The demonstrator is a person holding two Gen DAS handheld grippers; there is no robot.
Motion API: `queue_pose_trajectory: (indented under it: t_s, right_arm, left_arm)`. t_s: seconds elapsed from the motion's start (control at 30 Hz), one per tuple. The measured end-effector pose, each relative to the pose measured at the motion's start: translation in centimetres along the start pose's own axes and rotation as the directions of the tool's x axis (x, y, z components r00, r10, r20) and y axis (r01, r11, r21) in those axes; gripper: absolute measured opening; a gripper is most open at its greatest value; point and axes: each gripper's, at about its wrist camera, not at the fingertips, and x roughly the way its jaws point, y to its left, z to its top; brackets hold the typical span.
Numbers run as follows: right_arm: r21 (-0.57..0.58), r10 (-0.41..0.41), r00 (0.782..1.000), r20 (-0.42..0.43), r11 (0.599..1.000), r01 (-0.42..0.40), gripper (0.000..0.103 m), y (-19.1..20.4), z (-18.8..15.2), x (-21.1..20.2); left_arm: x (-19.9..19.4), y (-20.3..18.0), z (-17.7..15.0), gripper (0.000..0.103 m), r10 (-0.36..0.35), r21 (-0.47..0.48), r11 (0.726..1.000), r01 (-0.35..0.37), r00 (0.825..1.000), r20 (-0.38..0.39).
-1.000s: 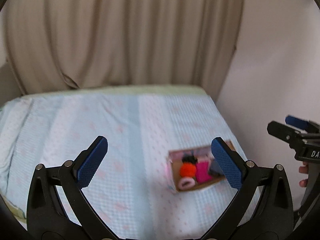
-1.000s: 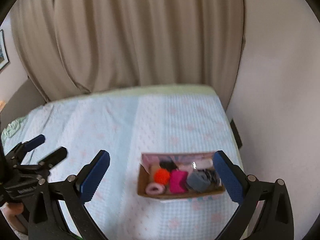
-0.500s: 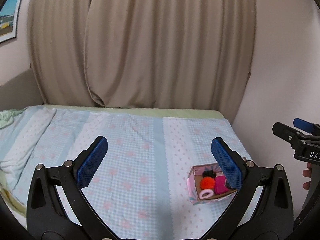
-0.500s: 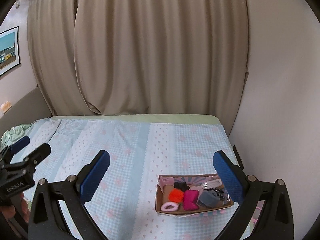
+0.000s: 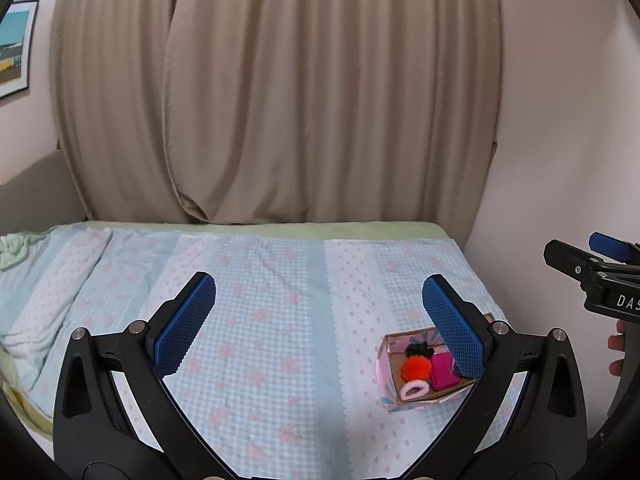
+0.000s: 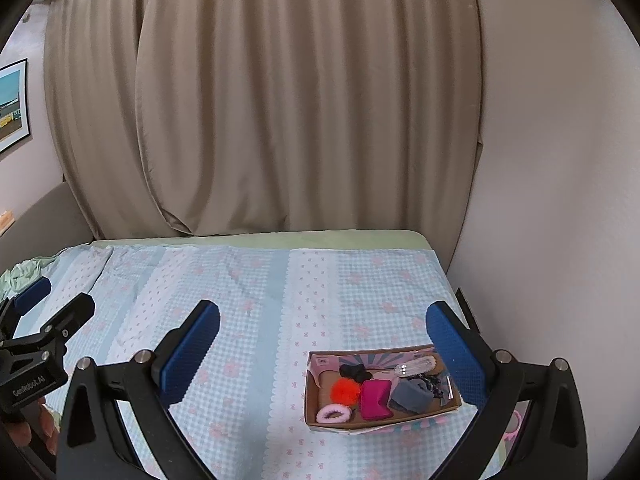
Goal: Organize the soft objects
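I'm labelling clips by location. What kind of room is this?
Most likely a bedroom: a bed with a pale blue patterned sheet stands against the wall, long beige curtains hang behind it, and a framed picture hangs on the left wall.

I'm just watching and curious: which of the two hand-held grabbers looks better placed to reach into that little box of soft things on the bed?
Probably the right gripper: the box lies toward its side, fully visible; both jaws are open and empty.
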Motion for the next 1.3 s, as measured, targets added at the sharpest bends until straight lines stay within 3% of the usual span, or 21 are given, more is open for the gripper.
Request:
queue_pose_trajectory:
  t_s: [1.3]
  right_arm:
    - [0.012, -0.031, 1.000, 0.006, 0.999, 0.031, 0.103, -0.64, 0.49, 0.34]
  left_arm:
    - [0.42, -0.61, 0.17, 0.102, 0.000, 0.027, 1.000, -0.001, 1.000, 0.007]
